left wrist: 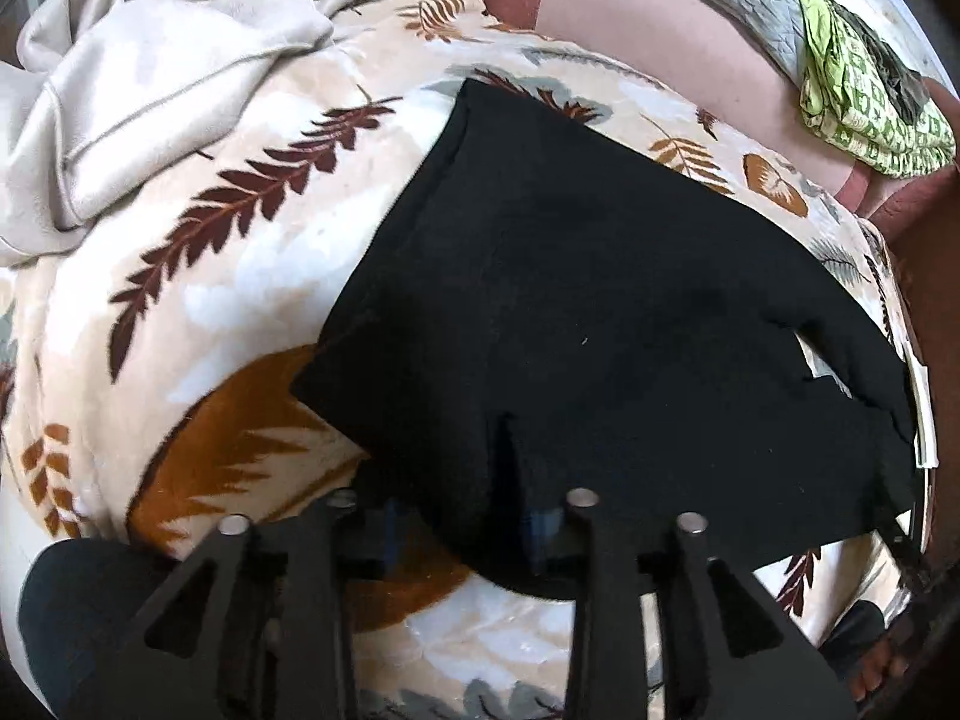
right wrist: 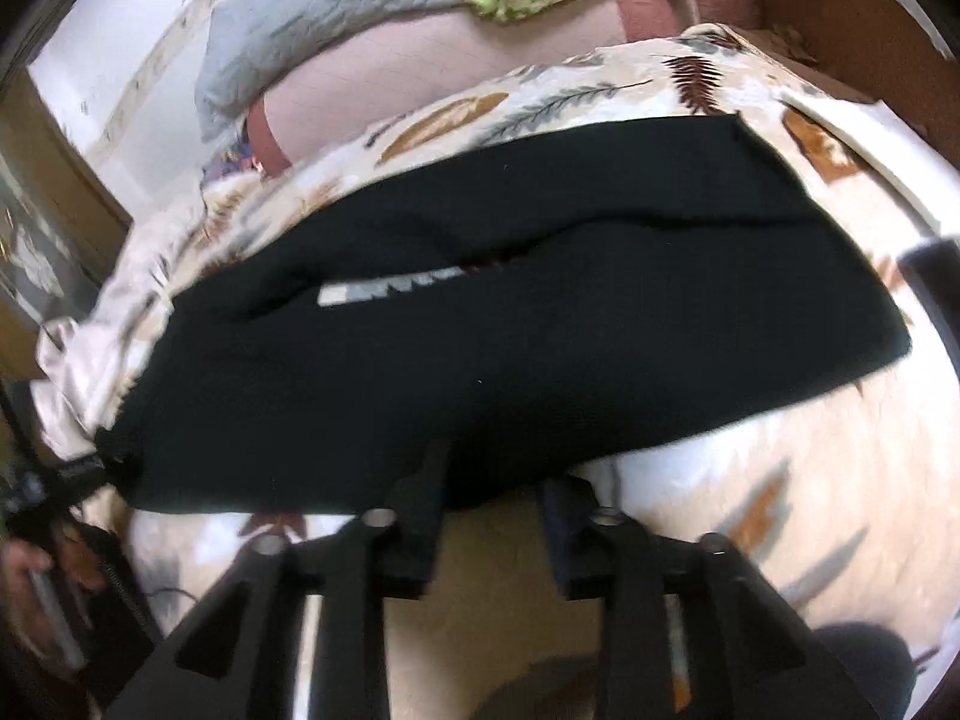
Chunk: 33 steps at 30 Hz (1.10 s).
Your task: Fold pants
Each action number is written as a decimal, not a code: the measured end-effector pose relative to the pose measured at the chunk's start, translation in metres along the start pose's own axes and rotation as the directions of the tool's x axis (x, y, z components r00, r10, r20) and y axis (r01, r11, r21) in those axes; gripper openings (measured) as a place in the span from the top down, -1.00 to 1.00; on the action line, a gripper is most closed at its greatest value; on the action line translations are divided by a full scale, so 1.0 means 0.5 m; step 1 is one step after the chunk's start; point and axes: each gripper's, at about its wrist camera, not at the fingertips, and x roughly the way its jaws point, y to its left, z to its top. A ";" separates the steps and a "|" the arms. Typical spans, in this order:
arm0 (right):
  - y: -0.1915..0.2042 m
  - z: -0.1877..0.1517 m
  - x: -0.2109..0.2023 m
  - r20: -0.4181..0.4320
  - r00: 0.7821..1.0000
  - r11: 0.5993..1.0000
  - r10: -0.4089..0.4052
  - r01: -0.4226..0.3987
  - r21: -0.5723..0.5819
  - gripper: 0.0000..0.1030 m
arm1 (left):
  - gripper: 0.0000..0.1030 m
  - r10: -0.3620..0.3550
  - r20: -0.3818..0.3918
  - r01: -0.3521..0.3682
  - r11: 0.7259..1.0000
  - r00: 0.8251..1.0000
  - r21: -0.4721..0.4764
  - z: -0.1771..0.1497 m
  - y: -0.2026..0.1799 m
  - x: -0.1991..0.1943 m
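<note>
Below both my cameras, the black pants lie spread flat on a leaf-print blanket. My left gripper hangs over their near edge, jaws wide, fabric between but unpinched. My right gripper sits at the near hem, jaws apart, holding nothing. A green cloth lies beyond.

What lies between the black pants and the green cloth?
In the left wrist view: leaf-print blanket, then a pink sheet, between pants and green cloth.
</note>
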 end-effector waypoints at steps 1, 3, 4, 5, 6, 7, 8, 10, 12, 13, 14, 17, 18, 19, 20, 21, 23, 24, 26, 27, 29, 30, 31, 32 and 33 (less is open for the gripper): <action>-0.003 0.002 -0.014 0.012 1.000 1.000 -0.017 0.018 -0.013 0.04 | 0.04 0.012 0.006 -0.012 1.000 1.000 0.005 0.000 0.001 -0.007; -0.011 0.009 -0.044 0.034 0.998 0.997 -0.057 0.059 -0.059 -0.01 | -0.05 0.016 0.026 -0.016 1.000 1.000 0.011 0.004 0.008 -0.025; -0.014 0.012 -0.057 0.047 0.996 0.994 -0.074 0.078 -0.081 -0.01 | -0.08 0.016 0.041 -0.017 1.000 0.999 0.015 0.006 0.012 -0.038; -0.017 0.016 -0.068 0.058 0.994 0.990 -0.089 0.094 -0.100 -0.03 | -0.19 0.020 0.053 -0.021 1.000 0.998 0.021 0.010 0.013 -0.048; -0.020 0.022 -0.080 0.069 0.993 0.987 -0.100 0.108 -0.119 -0.07 | -0.28 0.018 0.070 -0.021 0.999 0.997 0.032 0.015 0.013 -0.061; -0.025 0.034 -0.087 0.079 0.991 0.984 -0.104 0.114 -0.135 -0.10 | -0.43 0.010 0.084 -0.013 0.999 0.996 0.041 0.020 0.012 -0.068; -0.026 0.046 -0.092 0.090 0.991 0.983 -0.098 0.111 -0.147 -0.18 | -0.52 -0.001 0.098 -0.004 0.999 0.995 0.052 0.027 0.013 -0.076; -0.027 0.069 -0.093 0.107 0.990 0.980 -0.088 0.105 -0.167 -0.25 | -0.58 -0.028 0.124 0.017 0.996 0.992 0.089 0.047 0.000 -0.087; -0.017 0.100 -0.079 0.121 0.991 0.976 -0.062 0.086 -0.202 -0.26 | -0.61 -0.050 0.126 0.033 0.990 0.991 0.136 0.070 -0.021 -0.084; -0.013 0.117 -0.068 0.119 0.992 0.970 -0.046 0.072 -0.231 -0.27 | -0.61 -0.060 0.126 0.039 0.986 0.990 0.164 0.084 -0.037 -0.078; -0.007 0.133 -0.053 0.111 0.993 0.962 -0.046 0.074 -0.261 -0.30 | -0.61 -0.069 0.131 0.044 0.981 0.989 0.189 0.097 -0.049 -0.073; 0.028 0.184 0.000 0.089 0.995 0.910 -0.053 0.085 -0.405 -0.33 | -0.61 -0.089 0.124 0.051 0.958 0.988 0.281 0.138 -0.085 -0.040; 0.040 0.202 0.022 0.084 0.994 0.886 -0.064 0.096 -0.454 -0.36 | -0.61 -0.098 0.113 0.059 0.950 0.989 0.306 0.156 -0.095 -0.025; 0.048 0.216 0.037 0.080 0.994 0.872 -0.070 0.100 -0.479 -0.37 | -0.61 -0.114 0.099 0.075 0.940 0.988 0.331 0.171 -0.104 -0.011; 0.055 0.231 0.053 0.073 0.995 0.862 -0.067 0.095 -0.498 -0.37 | -0.61 -0.125 0.088 0.086 0.933 0.988 0.350 0.188 -0.112 0.002; 0.059 0.247 0.070 0.062 0.996 0.855 -0.057 0.081 -0.512 -0.37 | -0.61 -0.134 0.076 0.096 0.922 0.988 0.376 0.212 -0.123 0.020; 0.063 0.272 0.092 0.049 0.998 0.847 -0.047 0.066 -0.528 -0.43 | -0.61 -0.144 0.049 0.109 0.897 0.988 0.429 0.245 -0.140 0.045; 0.065 0.284 0.104 0.042 0.998 0.841 -0.042 0.058 -0.538 -0.48 | -0.61 -0.146 0.034 0.114 0.879 0.989 0.462 0.263 -0.150 0.061; 0.068 0.309 0.128 0.025 0.999 0.825 -0.037 0.045 -0.564 -0.49 | -0.61 -0.155 0.003 0.131 0.845 0.988 0.518 0.288 -0.167 0.086; 0.067 0.321 0.141 0.006 0.999 0.817 -0.032 0.030 -0.576 -0.51 | -0.61 -0.155 -0.008 0.133 0.822 0.988 0.553 0.304 -0.179 0.102; 0.068 0.344 0.170 -0.048 0.998 0.798 -0.030 -0.005 -0.603 -0.53 | -0.61 -0.170 -0.041 0.159 0.776 0.985 0.610 0.322 -0.194 0.122; 0.070 0.353 0.186 -0.068 0.997 0.783 -0.039 -0.012 -0.622 -0.53 | -0.61 -0.166 -0.050 0.159 0.744 0.985 0.650 0.332 -0.206 0.135; 0.072 0.357 0.196 -0.083 0.996 0.771 -0.042 -0.021 -0.636 -0.53 | -0.61 -0.161 -0.056 0.157 0.724 0.985 0.672 0.339 -0.208 0.143; 0.072 0.362 0.209 -0.106 0.993 0.759 -0.043 -0.036 -0.650 -0.53 | -0.61 -0.160 -0.068 0.161 0.691 0.985 0.705 0.345 -0.217 0.153; 0.073 0.366 0.222 -0.133 0.990 0.748 -0.043 -0.056 -0.661 -0.53 | -0.61 -0.159 -0.071 0.160 0.662 0.985 0.733 0.350 -0.224 0.160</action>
